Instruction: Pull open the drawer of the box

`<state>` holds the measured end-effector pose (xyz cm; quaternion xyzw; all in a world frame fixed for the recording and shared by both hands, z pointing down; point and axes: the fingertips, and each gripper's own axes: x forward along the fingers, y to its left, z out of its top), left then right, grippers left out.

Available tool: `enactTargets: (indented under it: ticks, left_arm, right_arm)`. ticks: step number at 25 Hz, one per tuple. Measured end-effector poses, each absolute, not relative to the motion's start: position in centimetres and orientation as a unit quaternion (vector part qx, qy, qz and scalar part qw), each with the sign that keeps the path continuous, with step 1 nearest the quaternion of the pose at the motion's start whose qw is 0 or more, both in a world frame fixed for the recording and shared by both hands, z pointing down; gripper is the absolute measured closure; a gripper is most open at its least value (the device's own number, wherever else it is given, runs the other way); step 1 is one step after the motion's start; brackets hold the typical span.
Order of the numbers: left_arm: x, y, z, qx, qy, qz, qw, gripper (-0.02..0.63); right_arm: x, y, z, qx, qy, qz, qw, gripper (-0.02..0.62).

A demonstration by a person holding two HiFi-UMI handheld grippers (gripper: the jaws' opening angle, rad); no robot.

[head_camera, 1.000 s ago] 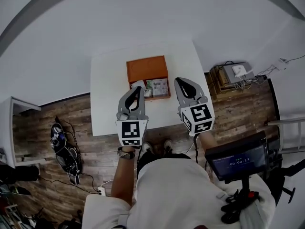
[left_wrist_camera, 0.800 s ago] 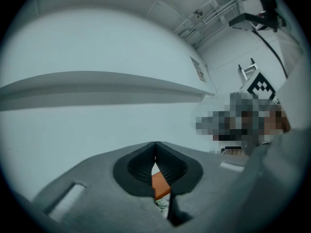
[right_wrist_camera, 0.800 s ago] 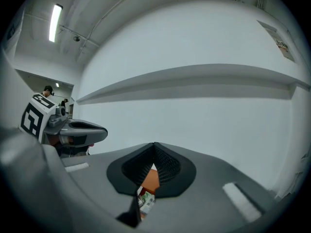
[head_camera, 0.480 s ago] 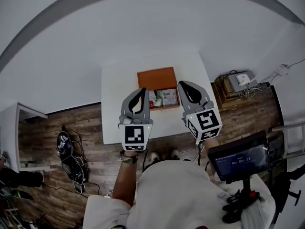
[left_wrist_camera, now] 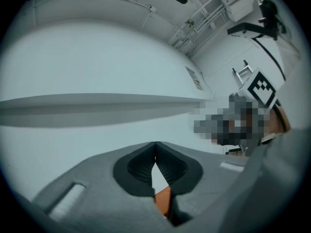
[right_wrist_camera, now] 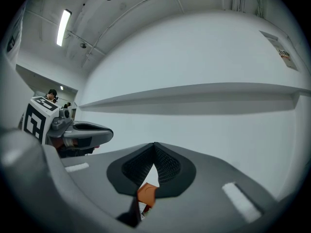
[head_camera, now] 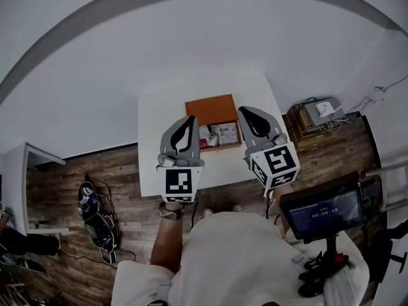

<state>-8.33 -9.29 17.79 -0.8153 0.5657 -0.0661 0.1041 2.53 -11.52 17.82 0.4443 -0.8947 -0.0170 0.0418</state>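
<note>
Hovering over one tabletop (head_camera: 156, 152), left claw (head_camera: 189, 117) and right claw (head_camera: 246, 109), both closed empty, flank one orange box (head_camera: 210, 108), its one drawer (head_camera: 220, 135) open.

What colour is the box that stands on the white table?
The box is orange; the head view shows it best.

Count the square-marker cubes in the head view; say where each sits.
2. The left cube sits at the wrist end of the left gripper, lower left of the orange box; the right cube sits at the wrist end of the right gripper, lower right. None hidden.
</note>
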Motion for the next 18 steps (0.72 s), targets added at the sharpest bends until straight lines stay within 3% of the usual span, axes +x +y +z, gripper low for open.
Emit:
enactTargets:
  ticks: [18]
  left_arm:
    - [-8.4,-9.1,18.8,-0.82,0.562,-0.066,0.083,0.6]
  right_arm:
    - [2.0,-11.6,17.9,0.444,-0.895,-0.016,0.046,0.594]
